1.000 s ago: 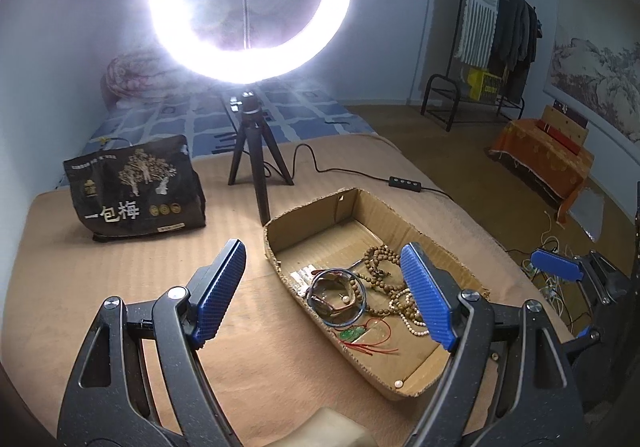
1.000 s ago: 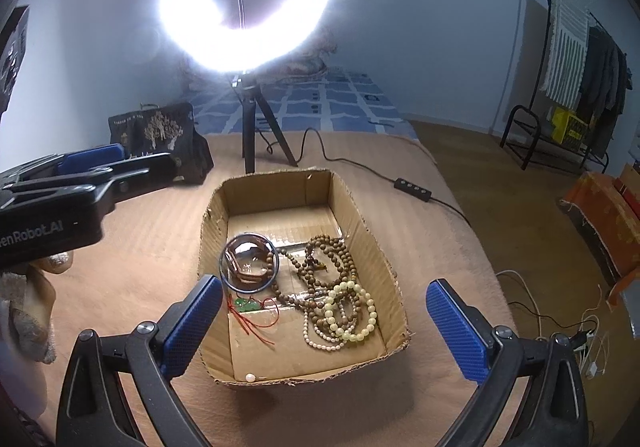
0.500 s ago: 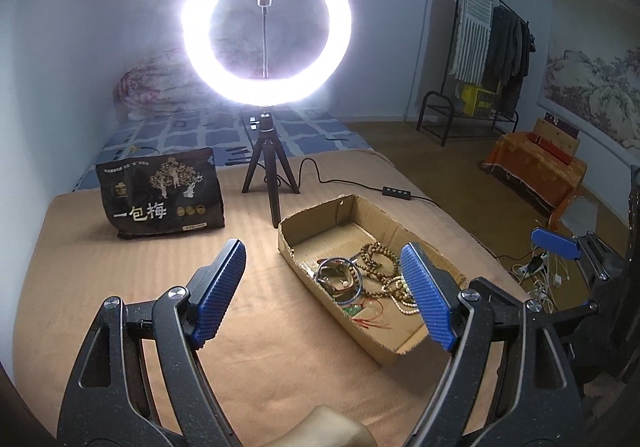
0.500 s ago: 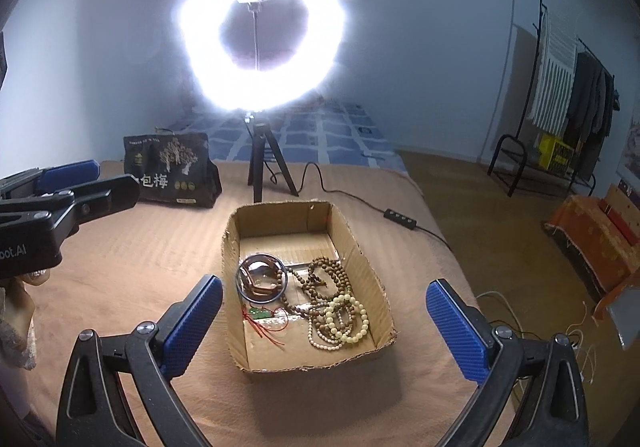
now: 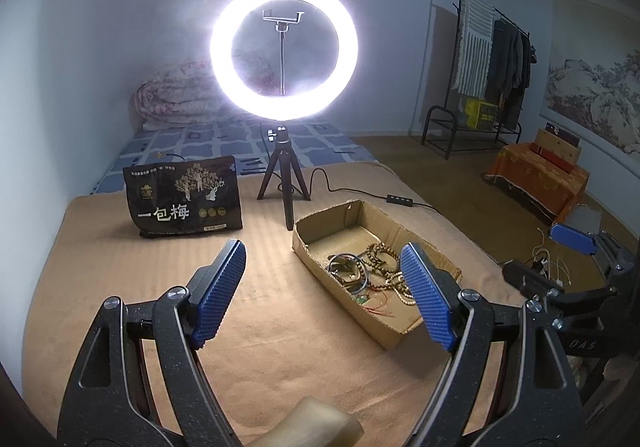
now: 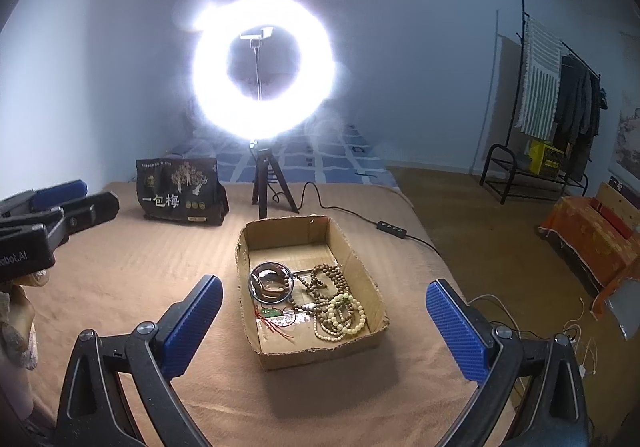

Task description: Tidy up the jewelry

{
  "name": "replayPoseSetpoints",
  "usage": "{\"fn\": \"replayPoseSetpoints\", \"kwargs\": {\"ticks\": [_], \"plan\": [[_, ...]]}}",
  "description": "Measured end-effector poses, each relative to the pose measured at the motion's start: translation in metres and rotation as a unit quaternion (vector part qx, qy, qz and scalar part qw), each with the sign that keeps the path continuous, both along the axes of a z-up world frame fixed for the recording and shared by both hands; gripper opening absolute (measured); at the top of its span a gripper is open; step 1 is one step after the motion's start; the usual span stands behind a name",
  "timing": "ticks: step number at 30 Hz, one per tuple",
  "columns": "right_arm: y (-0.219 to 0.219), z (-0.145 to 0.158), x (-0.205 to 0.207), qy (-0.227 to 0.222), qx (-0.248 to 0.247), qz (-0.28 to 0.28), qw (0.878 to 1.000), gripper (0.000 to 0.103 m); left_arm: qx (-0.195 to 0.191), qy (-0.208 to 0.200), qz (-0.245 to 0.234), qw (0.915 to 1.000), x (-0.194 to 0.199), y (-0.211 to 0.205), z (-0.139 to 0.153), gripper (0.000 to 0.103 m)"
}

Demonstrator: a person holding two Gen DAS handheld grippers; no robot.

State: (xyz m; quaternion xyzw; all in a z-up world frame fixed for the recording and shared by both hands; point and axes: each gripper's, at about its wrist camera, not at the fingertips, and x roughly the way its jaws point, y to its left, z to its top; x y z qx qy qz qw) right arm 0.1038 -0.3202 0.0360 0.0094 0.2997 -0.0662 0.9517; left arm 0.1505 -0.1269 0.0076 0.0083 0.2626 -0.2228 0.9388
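Note:
An open cardboard box [image 6: 362, 259] [image 5: 308, 243] lies on the tan bed cover. Inside are stacked bangles [image 6: 272, 282] [image 5: 347, 267], a brown bead necklace [image 6: 326, 279] [image 5: 380, 253], pale bead bracelets [image 6: 344, 315] and a green pendant on red cord [image 6: 272, 315] [image 5: 362, 299]. My right gripper [image 6: 326, 319] hangs open above and short of the box, nothing between its blue pads. My left gripper [image 5: 324, 287] is open too, left of the box, its right finger hiding part of the beads. Each gripper shows at the edge of the other's view.
A lit ring light [image 5: 283, 55] on a tripod [image 5: 282, 175] stands behind the box, its cable [image 5: 400, 200] trailing right. A black printed bag [image 5: 183, 199] stands at the back left. Beyond the bed's right edge are floor, a clothes rack [image 5: 492, 59] and loose wires.
Both grippers have pulled back and up from the box, which now looks smaller and farther. Both stay open and empty. The jewelry has not moved.

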Motion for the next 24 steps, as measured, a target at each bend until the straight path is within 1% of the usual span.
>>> {"fn": "replayPoseSetpoints", "kwargs": {"ticks": [3, 10, 12, 13, 14, 18, 24], "plan": [[-0.002, 0.003, -0.006, -0.008, 0.005, -0.005, 1.000, 0.103, 0.001, 0.001, -0.004, 1.0000, -0.004, -0.001, -0.001, 0.082], [-0.002, 0.003, -0.010, -0.015, -0.006, -0.009, 1.000, 0.103, 0.020, -0.003, -0.012, 0.9997, -0.013, -0.007, -0.005, 0.083], [-0.002, 0.003, -0.010, -0.015, -0.006, -0.010, 1.000, 0.103, 0.022, -0.003, -0.015, 0.9996, -0.014, -0.008, -0.006, 0.086], [-0.002, 0.003, -0.010, -0.015, -0.005, -0.011, 1.000, 0.103, 0.021, -0.002, -0.017, 0.9996, -0.015, -0.008, -0.006, 0.095], [-0.002, 0.003, -0.010, -0.015, -0.004, -0.013, 1.000, 0.103, 0.020, -0.003, -0.019, 0.9996, -0.016, -0.008, -0.006, 0.100], [-0.003, 0.003, -0.010, -0.015, -0.004, -0.014, 1.000, 0.103, 0.021, -0.008, -0.016, 0.9996, -0.018, -0.008, -0.006, 0.101], [-0.003, 0.003, -0.010, -0.015, -0.008, -0.016, 1.000, 0.103, 0.026, 0.009, -0.013, 0.9995, -0.017, -0.010, -0.011, 0.102]]}}
